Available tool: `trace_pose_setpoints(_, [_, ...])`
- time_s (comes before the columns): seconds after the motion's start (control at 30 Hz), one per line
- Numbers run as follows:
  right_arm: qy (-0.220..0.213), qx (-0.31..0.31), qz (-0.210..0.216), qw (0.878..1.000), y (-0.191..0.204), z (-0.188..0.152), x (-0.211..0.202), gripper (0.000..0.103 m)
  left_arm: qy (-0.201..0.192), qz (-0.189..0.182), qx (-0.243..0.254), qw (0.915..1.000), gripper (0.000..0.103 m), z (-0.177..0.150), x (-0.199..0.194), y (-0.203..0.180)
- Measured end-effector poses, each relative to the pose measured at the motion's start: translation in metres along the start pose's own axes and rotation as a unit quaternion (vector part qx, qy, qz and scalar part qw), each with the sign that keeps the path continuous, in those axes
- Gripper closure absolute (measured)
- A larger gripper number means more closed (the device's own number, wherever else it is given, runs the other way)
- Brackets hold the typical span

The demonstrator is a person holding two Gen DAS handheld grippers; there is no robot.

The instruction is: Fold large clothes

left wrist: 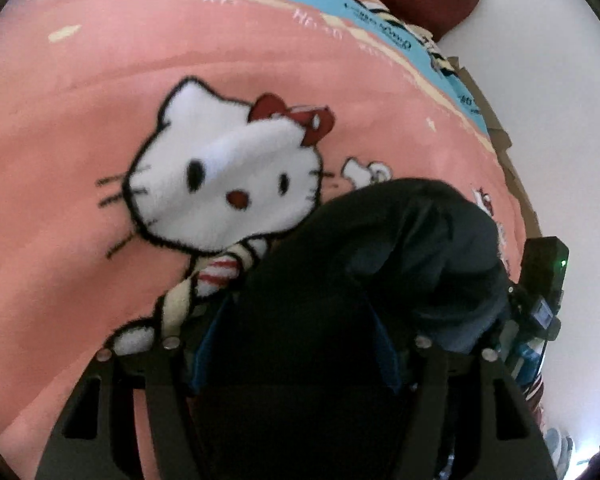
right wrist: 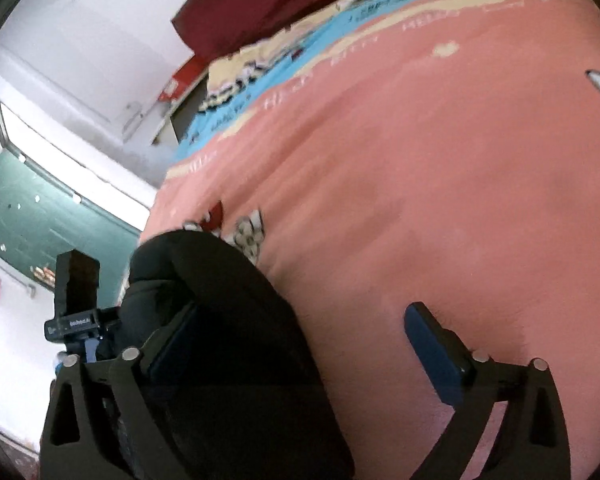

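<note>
The left gripper (left wrist: 296,344) seems clenched on the dark garment (left wrist: 380,248), lifting it for folding; the right gripper (right wrist: 300,340) at three o'clock gapes, fingers released.

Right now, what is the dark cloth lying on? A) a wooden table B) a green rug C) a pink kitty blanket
C: the dark cloth rests on the pink blanket, beside the white cartoon cat face.
</note>
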State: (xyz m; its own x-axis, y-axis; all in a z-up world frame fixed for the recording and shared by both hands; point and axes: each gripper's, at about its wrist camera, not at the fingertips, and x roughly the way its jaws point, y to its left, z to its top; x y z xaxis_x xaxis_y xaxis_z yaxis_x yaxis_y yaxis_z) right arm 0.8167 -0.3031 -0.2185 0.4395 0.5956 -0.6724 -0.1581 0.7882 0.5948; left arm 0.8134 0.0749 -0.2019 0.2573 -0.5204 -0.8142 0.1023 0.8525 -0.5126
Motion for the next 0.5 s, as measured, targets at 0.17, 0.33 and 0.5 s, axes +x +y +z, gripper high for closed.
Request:
trace_pose_setpoints(0.17, [0.012,-0.036,-0.019,0.999,0.009,-0.013,0.014,0.003,-0.023,0.02,0.045,0.9985,0.044,-0.016,0.001,-0.015])
trace_pose_setpoints(0.33, [0.001,-0.116,-0.022,0.993,0.043,-0.026,0.008,0.07,-0.052,0.051,0.151,0.9859,0.081,-0.04,-0.008,-0.053])
trace_pose_setpoints(0.5, [-0.011,-0.193,-0.063,0.979,0.078,-0.043,-0.01,0.088,-0.068,0.099,0.231,0.9654,0.092,-0.067,-0.016,-0.086])
